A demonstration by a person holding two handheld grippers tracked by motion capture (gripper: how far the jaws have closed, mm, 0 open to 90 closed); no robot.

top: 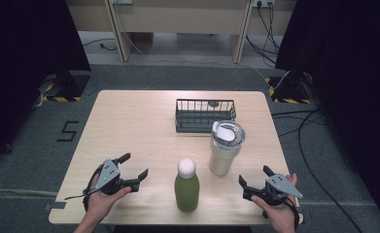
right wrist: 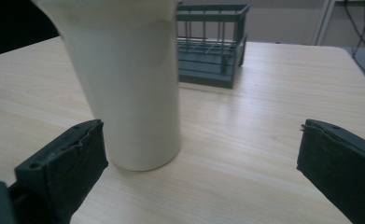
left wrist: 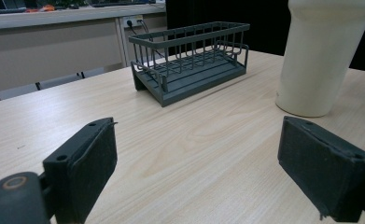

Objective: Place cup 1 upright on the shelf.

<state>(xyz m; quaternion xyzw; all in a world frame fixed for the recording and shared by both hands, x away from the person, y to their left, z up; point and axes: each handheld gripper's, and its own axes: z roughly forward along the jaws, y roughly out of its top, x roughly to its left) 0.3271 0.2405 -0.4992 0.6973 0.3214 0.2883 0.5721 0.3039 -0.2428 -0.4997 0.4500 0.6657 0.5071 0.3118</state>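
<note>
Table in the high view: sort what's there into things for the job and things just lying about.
For the job:
- green bottle, between both tongs
- cream tumbler, just ahead of the right tongs
- left tongs, open

Lying about:
- wire basket, at the far side
- cables on the floor

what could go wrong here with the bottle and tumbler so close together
1. The green bottle and cream tumbler stand close together, both tall and upright; reaching for one could knock over the other.
2. The right hand-held gripper is open with the tumbler just ahead, off to one side of its jaws; closing off-centre might push it rather than grip it.
3. The wire basket sits just behind the tumbler, so a shove could drive the tumbler into it.
</note>
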